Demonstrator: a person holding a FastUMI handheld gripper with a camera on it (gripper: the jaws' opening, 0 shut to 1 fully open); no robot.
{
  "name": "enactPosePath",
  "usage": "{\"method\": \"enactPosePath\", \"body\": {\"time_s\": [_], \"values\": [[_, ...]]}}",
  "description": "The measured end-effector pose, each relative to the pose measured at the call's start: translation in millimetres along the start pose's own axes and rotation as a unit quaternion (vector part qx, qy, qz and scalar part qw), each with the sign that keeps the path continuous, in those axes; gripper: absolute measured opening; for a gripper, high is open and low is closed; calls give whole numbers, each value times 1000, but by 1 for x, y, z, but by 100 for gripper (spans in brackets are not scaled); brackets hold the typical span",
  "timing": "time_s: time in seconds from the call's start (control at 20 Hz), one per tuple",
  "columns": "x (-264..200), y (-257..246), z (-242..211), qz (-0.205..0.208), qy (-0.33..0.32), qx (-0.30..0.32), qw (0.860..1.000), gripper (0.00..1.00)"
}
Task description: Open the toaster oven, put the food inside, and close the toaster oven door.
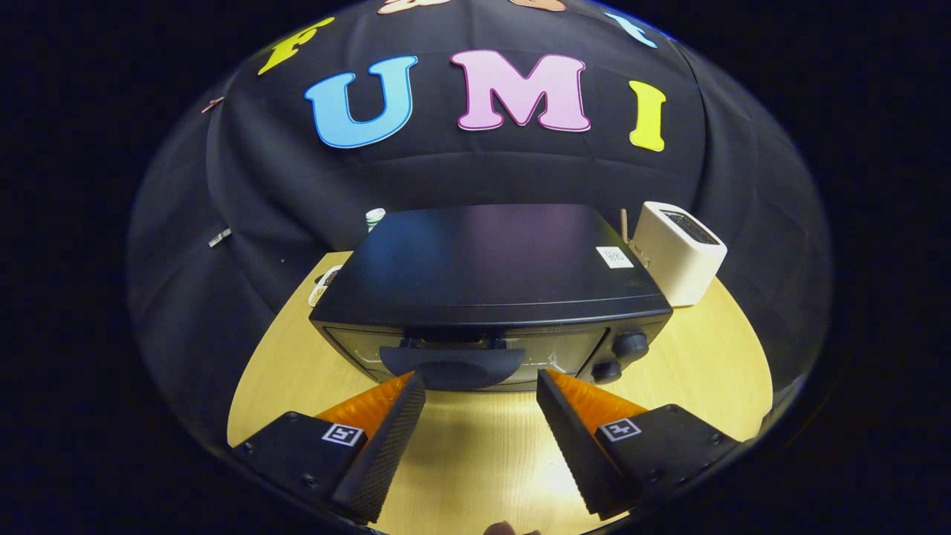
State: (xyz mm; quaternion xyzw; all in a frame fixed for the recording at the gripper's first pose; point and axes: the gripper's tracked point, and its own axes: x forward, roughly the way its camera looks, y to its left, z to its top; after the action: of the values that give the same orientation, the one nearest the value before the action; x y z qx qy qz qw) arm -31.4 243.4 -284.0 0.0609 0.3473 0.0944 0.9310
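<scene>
Gripper view: the gripper (481,386) hangs released, fingers spread wide, just short of the oven (490,297) on the counter (475,438). The door (446,353) looks shut, its handle (452,365) between the fingertips. Any grip there should be square and centred.

The black toaster oven (490,275) is sitting just ahead of the gripper (481,385), door closed. Its curved handle (452,365) is lying between the fingertips, untouched by the spread fingers; two knobs (630,345) are facing forward beside the door.
</scene>
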Motion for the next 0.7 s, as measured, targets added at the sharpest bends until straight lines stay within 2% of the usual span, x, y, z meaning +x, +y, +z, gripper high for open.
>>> {"method": "enactPosePath", "body": {"time_s": [0.35, 0.7], "values": [[-46, -46, 55, -1, -86, -20, 996, 99], [-95, -113, 132, -8, -174, -20, 985, 99]]}}
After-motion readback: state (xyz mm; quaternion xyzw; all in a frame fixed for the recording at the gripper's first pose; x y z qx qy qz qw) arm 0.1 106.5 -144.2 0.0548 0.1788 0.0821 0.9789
